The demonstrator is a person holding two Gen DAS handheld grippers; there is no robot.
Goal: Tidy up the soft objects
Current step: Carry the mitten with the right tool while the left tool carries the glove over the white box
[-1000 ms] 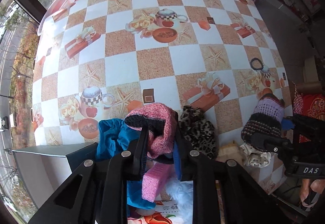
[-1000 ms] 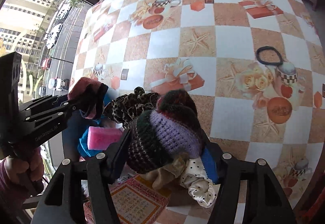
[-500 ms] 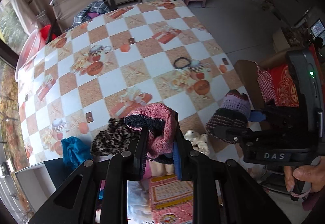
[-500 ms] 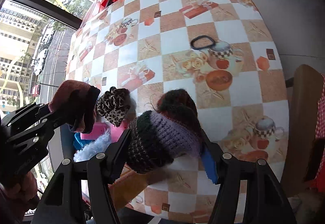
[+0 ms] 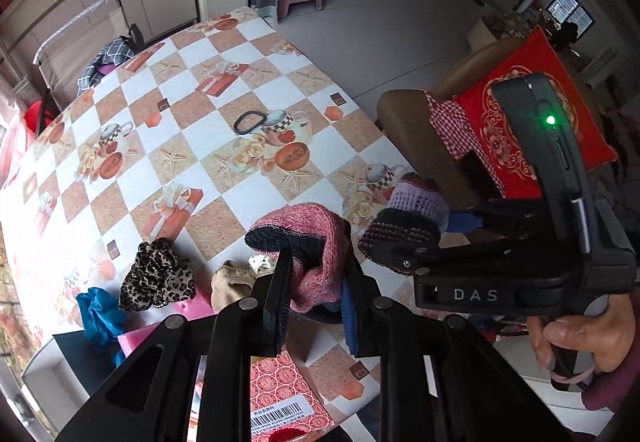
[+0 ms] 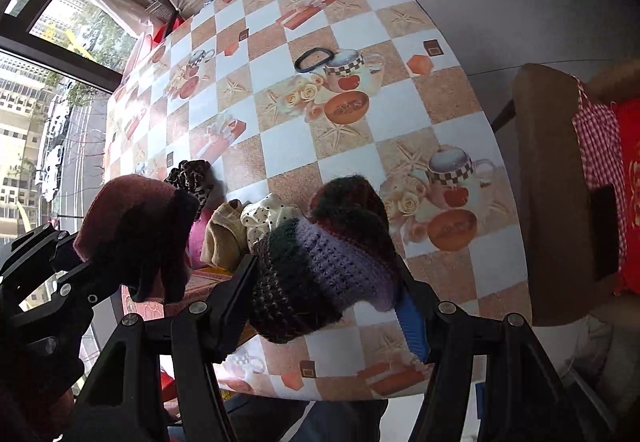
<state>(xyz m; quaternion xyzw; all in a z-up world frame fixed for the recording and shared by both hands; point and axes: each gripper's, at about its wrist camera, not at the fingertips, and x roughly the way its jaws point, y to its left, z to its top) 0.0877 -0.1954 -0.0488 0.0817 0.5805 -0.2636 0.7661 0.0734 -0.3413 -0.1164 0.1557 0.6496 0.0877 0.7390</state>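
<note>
My left gripper [image 5: 316,262] is shut on a pink and dark knitted piece [image 5: 308,226], held above the table's near edge. To its right, my right gripper [image 6: 324,274] is shut on a bulky purple, black and maroon knitted piece [image 6: 320,262], also lifted off the table. In the right wrist view the left gripper [image 6: 132,242] shows at the left with the pink knit [image 6: 128,213]. Below them on the checked tablecloth [image 5: 200,137] lie a leopard scrunchie [image 5: 156,276], a beige cloth [image 5: 232,282], a white dotted scrunchie [image 6: 266,215], a blue cloth [image 5: 98,312] and a pink sponge [image 5: 192,308].
A black hair tie [image 5: 248,121] lies mid-table. A red patterned box with a barcode [image 5: 280,394] sits at the near edge. A brown chair with a red cushion [image 5: 520,129] stands right of the table. A window runs along the left.
Both grippers have risen and swung right with their knitted pieces still gripped, away from the pile. Both have rolled, so the table looks turned and farther below.
</note>
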